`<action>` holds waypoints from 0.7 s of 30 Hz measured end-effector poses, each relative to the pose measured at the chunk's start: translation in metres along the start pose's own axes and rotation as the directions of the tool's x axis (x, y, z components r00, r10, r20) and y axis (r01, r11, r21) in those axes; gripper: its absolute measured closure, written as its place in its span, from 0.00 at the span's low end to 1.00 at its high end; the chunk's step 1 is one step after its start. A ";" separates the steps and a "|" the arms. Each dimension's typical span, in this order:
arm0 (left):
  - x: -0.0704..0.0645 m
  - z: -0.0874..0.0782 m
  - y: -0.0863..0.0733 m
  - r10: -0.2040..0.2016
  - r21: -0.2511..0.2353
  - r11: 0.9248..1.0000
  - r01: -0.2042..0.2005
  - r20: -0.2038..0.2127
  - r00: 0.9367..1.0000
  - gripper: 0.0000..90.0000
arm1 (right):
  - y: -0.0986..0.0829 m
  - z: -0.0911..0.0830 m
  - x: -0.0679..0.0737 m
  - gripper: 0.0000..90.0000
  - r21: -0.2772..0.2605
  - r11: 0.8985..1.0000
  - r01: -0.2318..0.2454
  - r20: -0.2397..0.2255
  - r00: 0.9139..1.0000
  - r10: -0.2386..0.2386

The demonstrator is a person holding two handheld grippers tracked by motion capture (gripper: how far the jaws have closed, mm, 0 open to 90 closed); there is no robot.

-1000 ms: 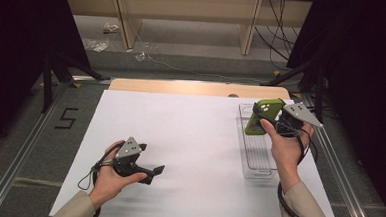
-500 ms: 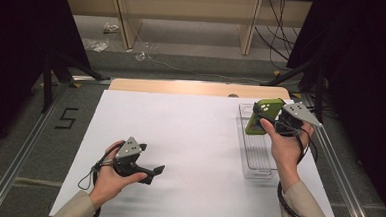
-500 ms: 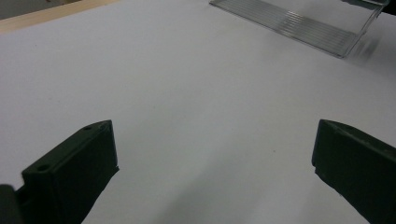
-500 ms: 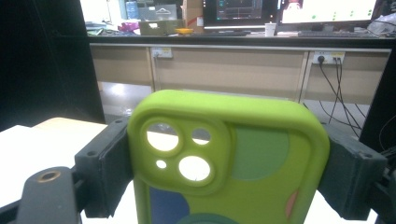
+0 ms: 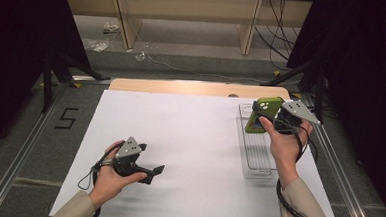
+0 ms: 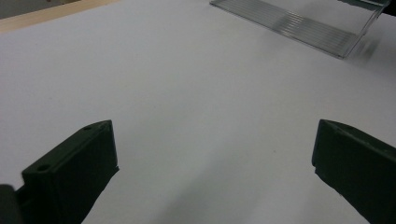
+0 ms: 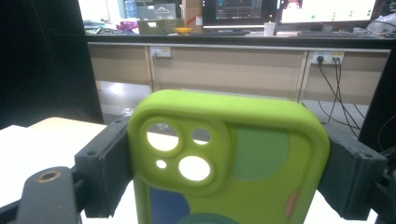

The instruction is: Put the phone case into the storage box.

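Note:
A lime-green phone case (image 5: 262, 113) with camera cut-outs hangs in the air over the far end of a clear plastic tray (image 5: 254, 154). My right gripper (image 5: 269, 117) is shut on it, a black jaw pressing each long side of the case (image 7: 229, 163). My left gripper (image 5: 155, 170) rests low over the white sheet at the near left, held in a hand. It is open, its jaws wide apart over bare paper, with nothing between its fingers (image 6: 74, 172). The ribbed clear tray (image 6: 299, 25) lies far ahead of it.
A white sheet (image 5: 189, 148) covers the table, with a strip of wood (image 5: 182, 88) along its far edge. Metal rails (image 5: 29, 145) run down both sides. A cable (image 5: 295, 214) trails from the right gripper along the forearm.

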State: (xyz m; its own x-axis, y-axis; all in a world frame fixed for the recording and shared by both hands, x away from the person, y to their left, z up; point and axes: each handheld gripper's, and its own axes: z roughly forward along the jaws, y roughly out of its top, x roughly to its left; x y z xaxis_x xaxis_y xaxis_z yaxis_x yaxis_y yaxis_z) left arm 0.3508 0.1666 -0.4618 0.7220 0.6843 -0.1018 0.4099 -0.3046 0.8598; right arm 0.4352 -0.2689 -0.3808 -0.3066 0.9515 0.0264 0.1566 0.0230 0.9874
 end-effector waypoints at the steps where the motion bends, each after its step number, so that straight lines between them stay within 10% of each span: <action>1: 0.000 0.000 0.000 0.000 0.001 1.000 0.000 0.000 1.000 0.00 | 0.000 0.000 0.000 0.19 0.000 1.000 0.000 0.000 1.000 0.000; 21: 0.000 0.001 0.000 -0.002 0.000 1.000 0.002 0.001 1.000 0.00 | 0.000 0.008 -0.002 0.19 0.018 1.000 -0.001 0.005 1.000 0.000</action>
State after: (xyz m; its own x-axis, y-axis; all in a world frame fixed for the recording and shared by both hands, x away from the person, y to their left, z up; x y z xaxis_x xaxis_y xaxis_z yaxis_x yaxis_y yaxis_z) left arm 0.3512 0.1663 -0.4622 0.7218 0.6842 -0.1044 0.4114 -0.3027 0.8597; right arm 0.4436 -0.2688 -0.3826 -0.3014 0.9531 0.0260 0.1740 0.0281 0.9843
